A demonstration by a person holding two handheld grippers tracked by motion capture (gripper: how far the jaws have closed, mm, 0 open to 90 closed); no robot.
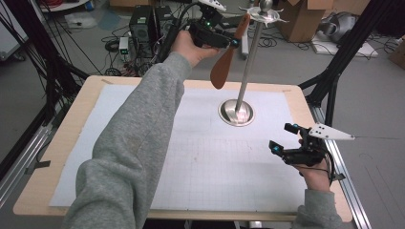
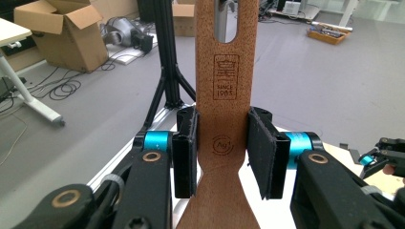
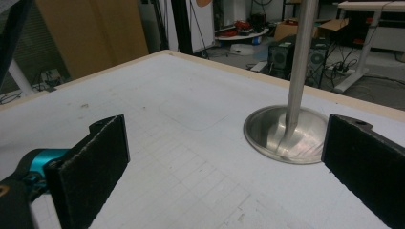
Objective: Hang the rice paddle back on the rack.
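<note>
Wooden spatula (image 2: 223,119) clamped in our left hand-held gripper (image 2: 223,152), slot at rack hook (image 1: 265,17) | unhung | right hand-held gripper (image 3: 224,157) apart, idle above surface (image 3: 157,143)

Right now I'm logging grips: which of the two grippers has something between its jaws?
The left gripper, raised beside the metal stand, clamps a wooden spatula. The right gripper is open.

the person wears a soft grey sleeve (image 1: 129,157) on each arm. each gripper is black, with shiny blue round bits (image 2: 156,140) near the jaws and gold rings (image 2: 66,198) on the joints. the pads (image 3: 90,171) are rough and black. the right gripper (image 1: 282,138) has a white pointy plate (image 1: 329,132) and a black cable (image 1: 329,167).
</note>
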